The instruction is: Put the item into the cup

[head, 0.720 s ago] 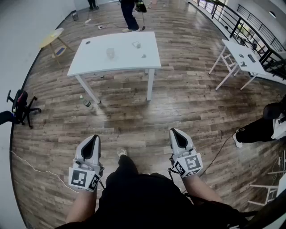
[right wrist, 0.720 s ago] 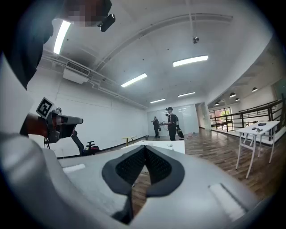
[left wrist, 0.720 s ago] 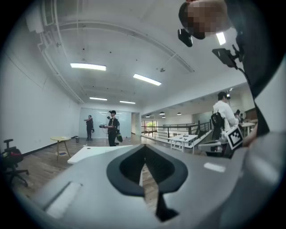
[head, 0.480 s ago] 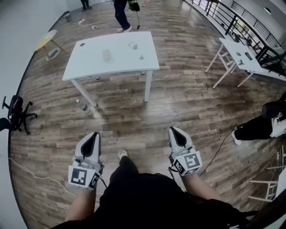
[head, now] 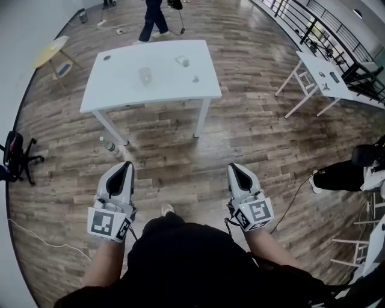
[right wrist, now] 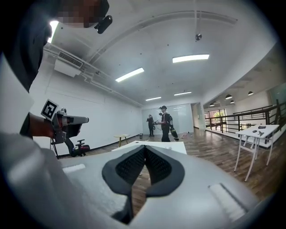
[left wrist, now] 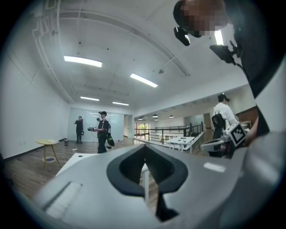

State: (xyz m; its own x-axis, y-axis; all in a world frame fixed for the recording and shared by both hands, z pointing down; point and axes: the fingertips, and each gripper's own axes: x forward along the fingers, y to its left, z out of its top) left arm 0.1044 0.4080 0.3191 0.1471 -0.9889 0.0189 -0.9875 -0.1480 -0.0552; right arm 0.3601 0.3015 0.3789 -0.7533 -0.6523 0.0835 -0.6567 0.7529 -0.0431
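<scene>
A white table (head: 120, 90) stands a few steps ahead in the head view. On it are a clear cup (head: 145, 74), a small pale item (head: 183, 60) and a smaller bit (head: 195, 78). My left gripper (head: 124, 166) and right gripper (head: 236, 168) are held level in front of my body, far short of the table. Both are shut with nothing between the jaws. In the left gripper view the left gripper (left wrist: 145, 148) has its tips together, and the table edge shows beyond. The right gripper (right wrist: 145, 148) looks the same in the right gripper view.
A bottle (head: 107, 144) lies on the wood floor by the table's near left leg. An office chair (head: 15, 157) and a yellow side table (head: 51, 51) are at the left. A second white table (head: 325, 75) and a seated person (head: 349, 174) are at the right. Another person (head: 153, 18) walks behind the table.
The view has shifted a little toward the table, and both grippers sit slightly higher in the picture. The person behind the table has walked left. Both grippers stay shut.
</scene>
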